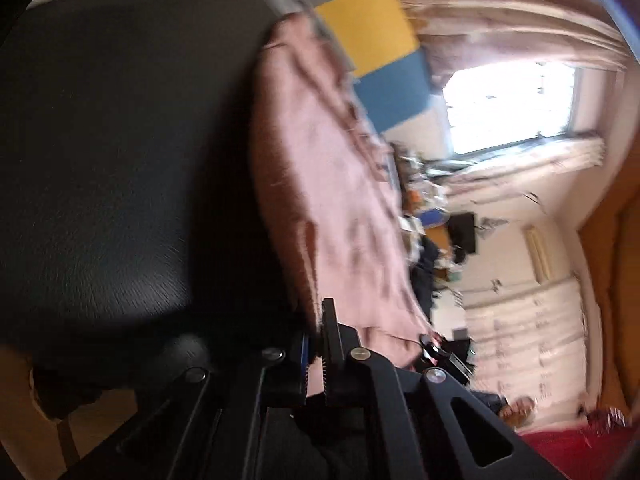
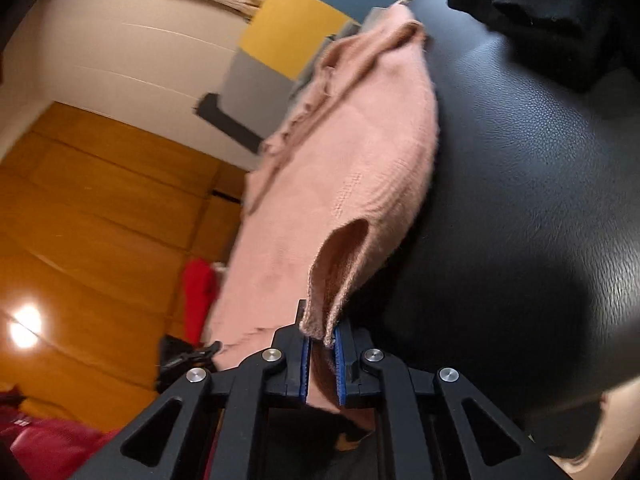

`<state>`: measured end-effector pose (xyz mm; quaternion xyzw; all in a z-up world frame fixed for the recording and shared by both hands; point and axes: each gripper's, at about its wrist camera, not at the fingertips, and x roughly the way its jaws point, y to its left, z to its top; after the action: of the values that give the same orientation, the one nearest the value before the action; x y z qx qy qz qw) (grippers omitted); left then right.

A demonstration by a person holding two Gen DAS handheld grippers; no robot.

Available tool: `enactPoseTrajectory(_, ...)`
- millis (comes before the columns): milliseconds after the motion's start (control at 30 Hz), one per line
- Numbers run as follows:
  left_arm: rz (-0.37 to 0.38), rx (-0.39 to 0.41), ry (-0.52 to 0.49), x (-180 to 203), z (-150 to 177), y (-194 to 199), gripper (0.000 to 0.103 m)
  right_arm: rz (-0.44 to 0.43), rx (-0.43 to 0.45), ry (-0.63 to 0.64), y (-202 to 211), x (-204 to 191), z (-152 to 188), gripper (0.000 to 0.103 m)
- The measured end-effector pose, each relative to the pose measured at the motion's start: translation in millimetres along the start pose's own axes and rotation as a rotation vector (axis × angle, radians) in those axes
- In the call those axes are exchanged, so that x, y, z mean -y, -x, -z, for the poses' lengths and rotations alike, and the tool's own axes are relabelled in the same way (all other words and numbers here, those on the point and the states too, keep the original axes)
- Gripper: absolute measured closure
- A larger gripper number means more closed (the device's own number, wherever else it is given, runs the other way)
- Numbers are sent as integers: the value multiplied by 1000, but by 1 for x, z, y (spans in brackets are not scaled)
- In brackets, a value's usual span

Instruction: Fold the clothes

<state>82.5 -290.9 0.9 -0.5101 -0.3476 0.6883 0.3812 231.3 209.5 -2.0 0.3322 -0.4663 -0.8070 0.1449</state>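
Black leather-like surface [image 2: 540, 184], orange wood panels [image 2: 100, 208], both tongs [image 1: 316, 344] [image 2: 320, 344] pinching pink knit [image 2: 352, 160], apparently a sweater

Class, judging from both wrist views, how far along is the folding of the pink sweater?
Done: both claws have a grip. The left claw is shut on the pink sweater, and the right claw pinches another edge of it. In hand: the sweater hangs stretched between them beside the black leather surface. Left: no fold shows yet; black clothes also lie unfolded.
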Motion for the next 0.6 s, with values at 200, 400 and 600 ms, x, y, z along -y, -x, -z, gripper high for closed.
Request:
enactPoseTrajectory(200,187,26,-119,43,23,46,100,-158,29,-63,31,-10,20,93)
enactPoseTrajectory(400,367,103,-117,64,34,84,99,-362,160,-109,77,-27,37,93)
enactPoseTrajectory(600,436,183,1,45,-14,70,99,-373,223,-146,72,-32,4,93)
